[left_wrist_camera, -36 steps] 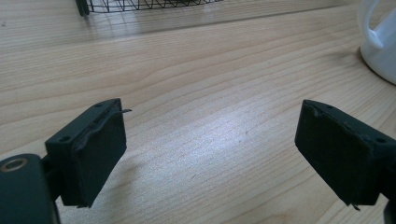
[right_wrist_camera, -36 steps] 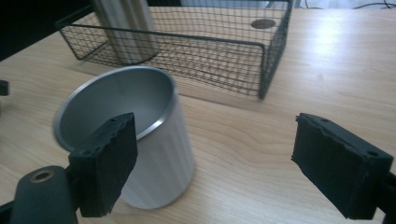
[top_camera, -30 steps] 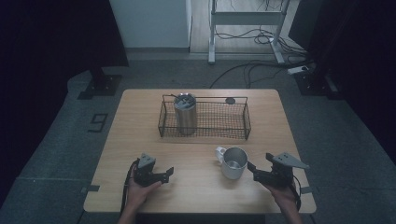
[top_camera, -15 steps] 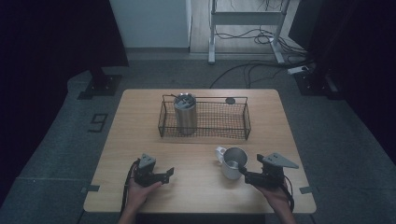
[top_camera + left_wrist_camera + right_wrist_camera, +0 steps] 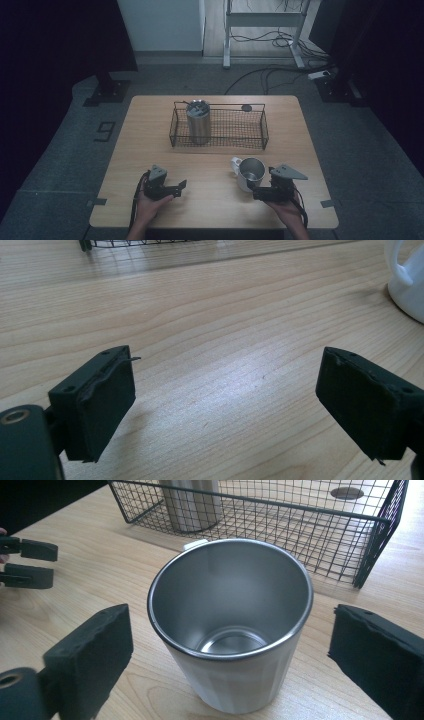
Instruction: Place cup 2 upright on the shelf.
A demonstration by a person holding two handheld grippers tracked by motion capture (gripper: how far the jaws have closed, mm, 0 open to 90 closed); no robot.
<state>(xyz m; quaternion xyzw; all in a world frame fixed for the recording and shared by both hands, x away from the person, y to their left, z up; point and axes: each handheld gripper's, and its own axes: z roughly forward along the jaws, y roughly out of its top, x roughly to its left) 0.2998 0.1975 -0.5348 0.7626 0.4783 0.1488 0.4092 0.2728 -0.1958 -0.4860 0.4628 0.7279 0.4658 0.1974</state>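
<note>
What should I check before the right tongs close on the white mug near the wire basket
1. Right tongs open: ok, jaws have just been opening and stand wide apart.
2. White mug between the jaws: ok, it sits in the gap, with space on both sides, not yet pressed.
3. Mug upright and empty: ok, it stands on the table and its steel inside shows nothing in it.
4. Handle out of the jaws' way: ok, it points away toward the wire basket.
5. Room in the basket: ok, the steel tumbler stands at its left end, the rest is bare mesh.
6. Left tongs out of the way: ok, open, apart from the mug.
</note>
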